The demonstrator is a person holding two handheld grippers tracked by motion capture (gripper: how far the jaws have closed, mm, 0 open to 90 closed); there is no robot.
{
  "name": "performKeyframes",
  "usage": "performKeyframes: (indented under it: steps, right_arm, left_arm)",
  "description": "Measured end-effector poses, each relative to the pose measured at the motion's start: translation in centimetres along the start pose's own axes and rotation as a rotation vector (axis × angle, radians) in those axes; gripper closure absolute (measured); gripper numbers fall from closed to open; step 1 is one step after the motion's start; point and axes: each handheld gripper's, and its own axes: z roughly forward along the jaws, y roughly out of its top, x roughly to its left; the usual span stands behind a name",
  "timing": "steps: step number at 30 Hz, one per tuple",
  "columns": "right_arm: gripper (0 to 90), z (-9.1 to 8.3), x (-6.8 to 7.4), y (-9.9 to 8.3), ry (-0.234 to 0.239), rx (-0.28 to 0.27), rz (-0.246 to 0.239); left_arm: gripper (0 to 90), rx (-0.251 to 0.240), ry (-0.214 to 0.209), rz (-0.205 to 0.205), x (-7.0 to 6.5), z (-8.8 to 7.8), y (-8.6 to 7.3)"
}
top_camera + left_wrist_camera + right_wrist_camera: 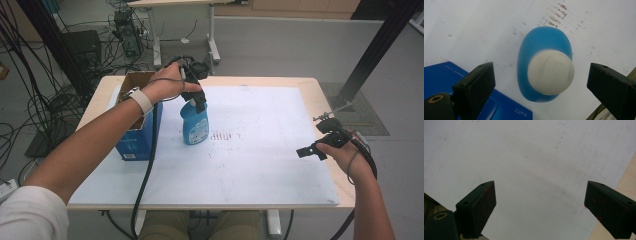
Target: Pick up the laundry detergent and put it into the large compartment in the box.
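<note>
Blue plastic bottle with white round cap point(550, 72) stood upright near desk's far-left corner, beside blue cardboard box point(135, 140). Left gripper point(541, 82) held spread directly above cap; centred descent advised before closing. Right gripper point(540, 205) likewise spread, idle near right edge.

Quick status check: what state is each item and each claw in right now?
Blue bottle: upright on the white board, white cap on, not gripped.
Blue box: upright, top flaps open.
Left claw: open, jaws either side of the cap, not touching it.
Right claw: open, holding nothing, over the board.
</note>
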Motion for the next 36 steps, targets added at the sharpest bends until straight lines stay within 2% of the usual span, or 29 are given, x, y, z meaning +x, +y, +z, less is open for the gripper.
performKeyframes:
  steps: [20, 23, 36]
  right_arm:
    - [10.3, 0.02, 0.01, -0.07, -0.001, -0.001, 0.000]
    - [10.3, -0.01, 0.02, -0.05, 0.000, -0.002, 0.001]
    - [10.3, 0.11, -0.01, 0.02, 0.003, 0.002, -0.001]
  left_arm:
    - [8.4, -0.001, -0.004, -0.001, -0.02, 0.11, -0.01]
    - [8.5, -0.003, -0.009, -0.014, 0.09, 0.19, -0.11]
    - [8.4, -0.018, -0.009, -0.017, 0.09, 0.39, -0.38]
